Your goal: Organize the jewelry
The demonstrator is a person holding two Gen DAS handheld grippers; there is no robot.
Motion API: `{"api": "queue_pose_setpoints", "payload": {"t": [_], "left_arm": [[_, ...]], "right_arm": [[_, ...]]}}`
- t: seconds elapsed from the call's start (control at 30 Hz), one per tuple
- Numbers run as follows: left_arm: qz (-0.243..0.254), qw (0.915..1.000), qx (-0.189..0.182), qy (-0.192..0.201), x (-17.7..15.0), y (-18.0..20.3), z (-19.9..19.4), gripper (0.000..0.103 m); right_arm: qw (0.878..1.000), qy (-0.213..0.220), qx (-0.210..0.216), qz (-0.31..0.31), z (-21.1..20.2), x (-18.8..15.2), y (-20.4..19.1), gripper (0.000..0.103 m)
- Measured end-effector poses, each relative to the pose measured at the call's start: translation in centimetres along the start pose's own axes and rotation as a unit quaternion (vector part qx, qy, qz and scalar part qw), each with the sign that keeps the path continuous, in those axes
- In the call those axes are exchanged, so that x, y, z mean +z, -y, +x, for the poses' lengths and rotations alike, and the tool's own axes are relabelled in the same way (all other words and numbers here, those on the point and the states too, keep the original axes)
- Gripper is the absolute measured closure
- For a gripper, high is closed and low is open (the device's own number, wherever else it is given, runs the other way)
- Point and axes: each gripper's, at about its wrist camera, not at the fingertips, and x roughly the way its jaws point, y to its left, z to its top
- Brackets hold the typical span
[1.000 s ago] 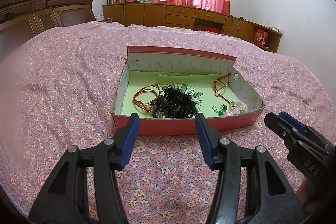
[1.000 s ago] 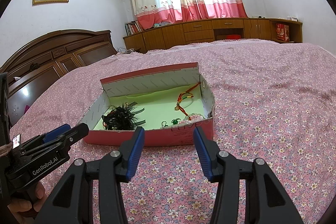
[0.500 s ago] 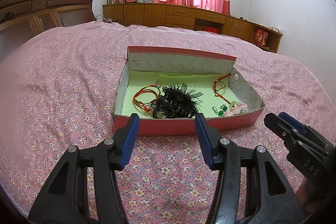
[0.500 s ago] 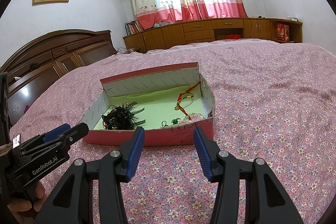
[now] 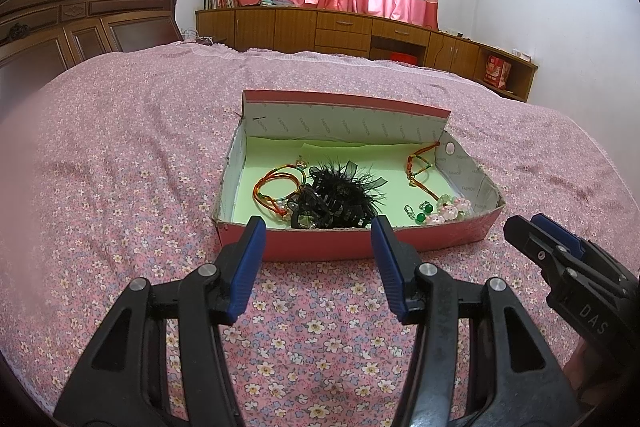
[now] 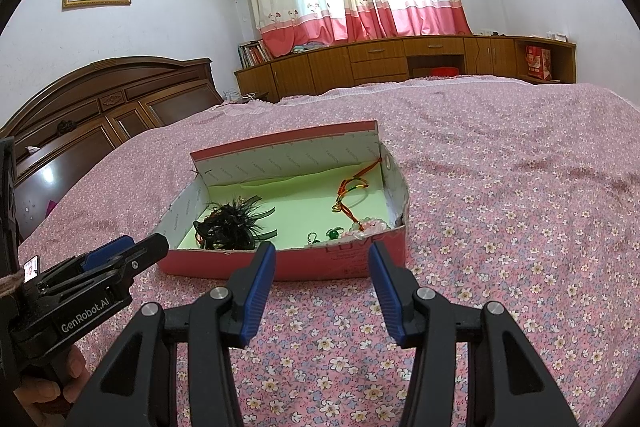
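A shallow red cardboard box [image 5: 316, 245] [image 6: 304, 265] with a pale green lining lies on the bed. Inside it are a black feathered hair clip [image 5: 340, 193] [image 6: 230, 223], an orange-red cord bracelet [image 5: 276, 187], a second red cord piece [image 5: 420, 167] [image 6: 352, 189] and pink and green beads [image 5: 444, 209] [image 6: 370, 227]. My left gripper [image 5: 318, 231] hovers open just short of the box's near wall, nothing between its blue pads. My right gripper [image 6: 322, 257] is open too, close to the same wall and further right; it also shows in the left wrist view [image 5: 536, 231].
The pink floral bedspread [image 5: 120, 167] [image 6: 500, 187] stretches on all sides of the box. A dark wooden headboard [image 5: 80, 15] rises at the left. Low wooden cabinets [image 6: 400, 61] run under the curtained window. A hand [image 6: 44, 387] holds the left gripper's handle.
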Motion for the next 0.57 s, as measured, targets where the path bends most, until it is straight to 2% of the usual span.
{"api": "queue_pose_setpoints", "payload": {"t": [0.57], "left_arm": [[0.001,1.0000,0.000,0.000,0.06,0.03,-0.02,0.056]], "right_arm": [[1.000,0.000,0.000,0.000,0.01,0.00,0.02,0.052]]}}
